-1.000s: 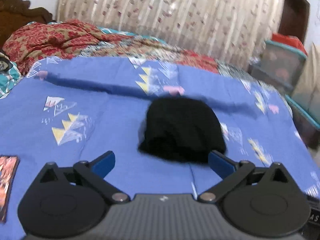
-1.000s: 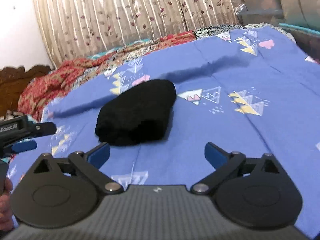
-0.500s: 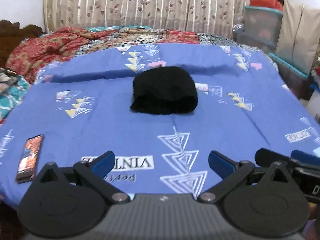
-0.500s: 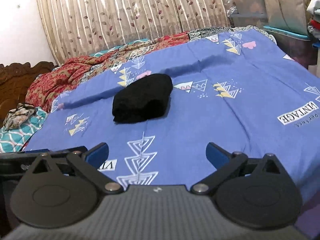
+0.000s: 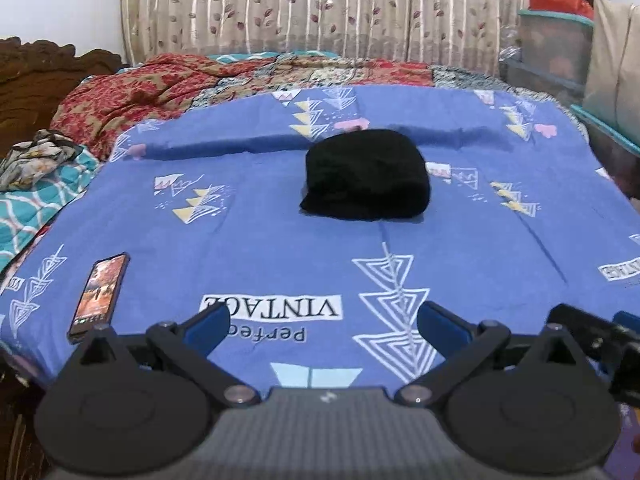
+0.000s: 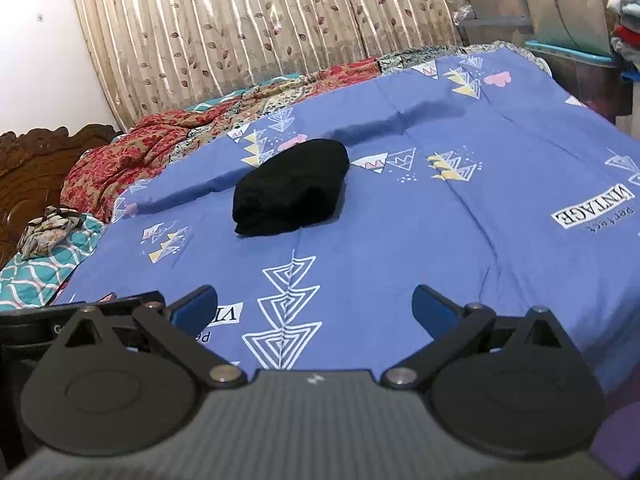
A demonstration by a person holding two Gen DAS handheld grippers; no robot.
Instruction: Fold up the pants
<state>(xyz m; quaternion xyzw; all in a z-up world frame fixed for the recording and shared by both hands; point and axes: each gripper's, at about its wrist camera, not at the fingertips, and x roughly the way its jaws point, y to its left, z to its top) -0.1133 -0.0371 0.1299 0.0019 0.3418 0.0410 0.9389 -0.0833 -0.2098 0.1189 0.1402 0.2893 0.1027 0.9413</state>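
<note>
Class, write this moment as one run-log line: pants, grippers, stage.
pants: black pants folded, on blue bedsheet | left gripper: open, empty | right gripper: open, empty | stage: fold looks done

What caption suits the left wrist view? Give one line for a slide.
Open left gripper hangs over the blue bedsheet, apart from the folded black pants; phone lies left.

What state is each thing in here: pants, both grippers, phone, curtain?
Pants: folded into a compact bundle, lying on the blue sheet, untouched.
Left gripper: open, empty, short of the pants.
Right gripper: open, empty, short of the pants.
Phone: flat on the sheet, screen lit.
Curtain: drawn shut.
Red quilt: rumpled at the far side.
</note>
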